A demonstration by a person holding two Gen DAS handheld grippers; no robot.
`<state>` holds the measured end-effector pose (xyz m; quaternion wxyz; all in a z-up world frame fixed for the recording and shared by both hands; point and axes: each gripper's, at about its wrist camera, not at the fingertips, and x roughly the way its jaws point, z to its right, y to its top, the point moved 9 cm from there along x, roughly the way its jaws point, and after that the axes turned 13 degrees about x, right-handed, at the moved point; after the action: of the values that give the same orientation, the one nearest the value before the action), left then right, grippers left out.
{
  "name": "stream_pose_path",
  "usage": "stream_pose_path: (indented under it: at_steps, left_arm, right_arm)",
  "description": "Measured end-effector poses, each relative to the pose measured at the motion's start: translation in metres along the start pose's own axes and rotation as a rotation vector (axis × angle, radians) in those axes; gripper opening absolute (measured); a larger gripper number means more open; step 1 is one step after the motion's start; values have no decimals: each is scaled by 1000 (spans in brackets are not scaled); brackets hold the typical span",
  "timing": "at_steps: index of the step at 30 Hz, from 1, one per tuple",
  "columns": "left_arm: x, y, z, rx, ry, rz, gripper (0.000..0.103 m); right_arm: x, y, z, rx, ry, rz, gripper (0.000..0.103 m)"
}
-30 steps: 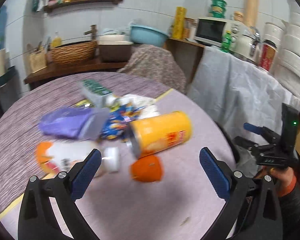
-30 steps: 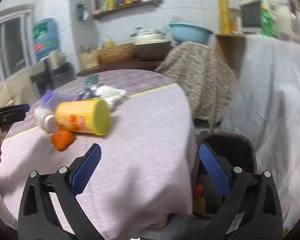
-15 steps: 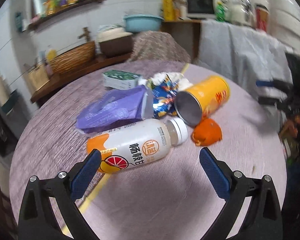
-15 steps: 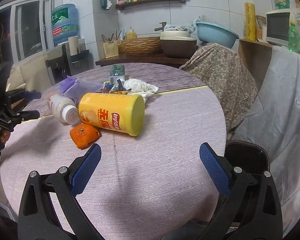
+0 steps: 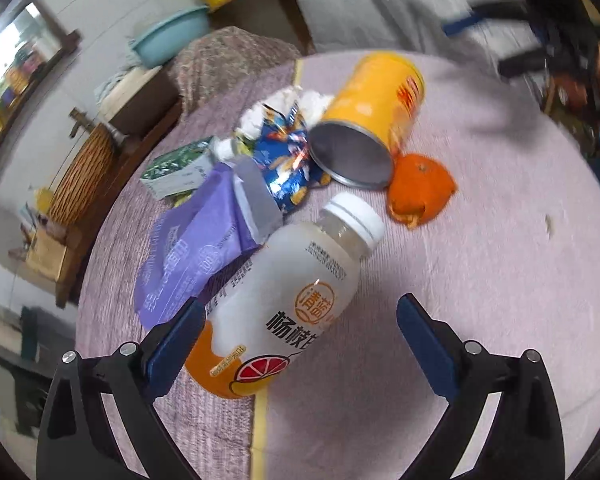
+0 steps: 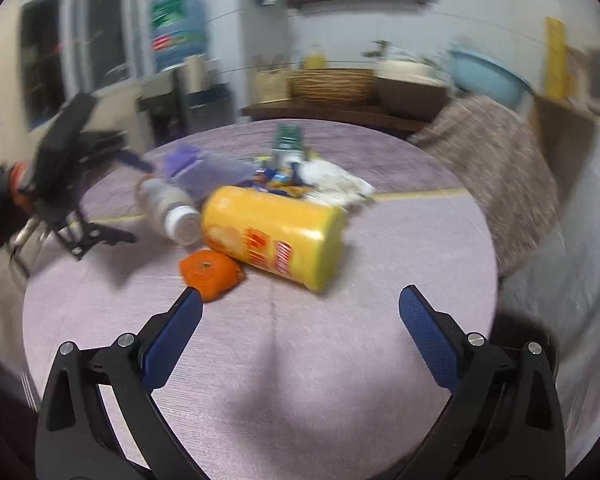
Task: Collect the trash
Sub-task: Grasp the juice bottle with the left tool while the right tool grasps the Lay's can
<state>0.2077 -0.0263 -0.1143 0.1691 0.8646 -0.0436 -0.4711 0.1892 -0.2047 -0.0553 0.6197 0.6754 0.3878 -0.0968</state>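
Note:
Trash lies in a heap on the round table [image 5: 480, 280]. A white drink bottle [image 5: 284, 304] with an orange base lies on its side, its base between the open jaws of my left gripper [image 5: 300, 340]. Behind it lie a yellow chip can [image 5: 372, 108], an orange peel [image 5: 420, 188], a purple pouch [image 5: 192, 248], a blue wrapper [image 5: 284, 156], a green box [image 5: 176, 168] and white tissue [image 5: 296, 104]. My right gripper [image 6: 300, 328] is open and empty, close in front of the chip can [image 6: 276, 236] and the orange peel [image 6: 210, 272].
The left gripper's body [image 6: 64, 176] shows at the left in the right wrist view. A chair with a patterned cover [image 6: 496, 172] stands at the table's far side. A counter with a basket [image 6: 332, 86] and a blue basin [image 6: 488, 76] runs along the wall.
My left gripper has moved in and down onto the drink bottle, which now lies between its jaws. My right gripper has moved closer to the chip can and peel.

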Motion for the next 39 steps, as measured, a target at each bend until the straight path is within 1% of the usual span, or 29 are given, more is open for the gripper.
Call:
stream_pose_path:
  at_steps: [1, 2, 4, 5, 7, 9, 12, 13, 15, 17, 19, 20, 21, 22, 25, 28, 32, 35, 37, 39]
  left_arm:
    - [3, -1, 1, 43, -3, -19, 94]
    - [6, -2, 0, 76, -7, -37, 92]
    - [10, -4, -2, 107, -27, -62, 90]
    - [11, -5, -3, 120, -37, -67, 90]
    - [13, -5, -5, 148, -53, -82, 89]
    - [15, -6, -4, 179, -66, -102, 89]
    - [22, -6, -3, 234, -67, -143, 89]
    - [24, -5, -4, 244, -68, -154, 89]
    - [28, -4, -6, 249, -72, -173, 88]
    - [33, -3, -7, 252, -82, -187, 83]
    - [38, -3, -7, 252, -95, -203, 70]
    - [37, -2, -8, 241, -111, -194, 67]
    - [37, -1, -8, 228, -129, -192, 62]
    - [37, -1, -9, 224, -130, -188, 61]
    - [36, 0, -8, 217, -117, -168, 61]
    - [35, -1, -12, 181, -117, -154, 61]
    - [30, -5, -9, 161, -90, -133, 61]
    - [23, -8, -5, 146, -75, -121, 61]
    - [17, -10, -1, 132, -65, -105, 61]
    - [7, -11, 3, 100, -56, -68, 61]
  right_arm:
    - [5, 5, -12, -86, 37, -33, 97]
    - [12, 8, -22, -175, 54, -63, 97]
    - [27, 16, -39, -324, 56, -111, 97]
    - [33, 18, -43, -374, 59, -131, 97]
    - [49, 26, -51, -501, 38, -157, 97]
    - [63, 27, -57, -600, 28, -203, 97]
    - [84, 26, -58, -731, -14, -283, 97]
    - [88, 25, -58, -752, -17, -299, 96]
    - [98, 22, -60, -803, -19, -350, 90]
    - [106, 16, -60, -845, -34, -391, 84]
    - [113, 11, -58, -856, -35, -428, 79]
    - [116, 8, -58, -848, -23, -448, 74]
    - [118, 6, -57, -839, -14, -459, 73]
    - [118, 6, -56, -829, -12, -449, 73]
    - [115, 5, -52, -795, -8, -430, 73]
    - [111, 5, -50, -765, -12, -425, 73]
    - [106, 2, -49, -731, -11, -415, 73]
    - [99, 2, -47, -702, -13, -392, 72]
    - [92, 3, -46, -682, -13, -371, 72]
    - [87, 6, -45, -652, -5, -351, 72]
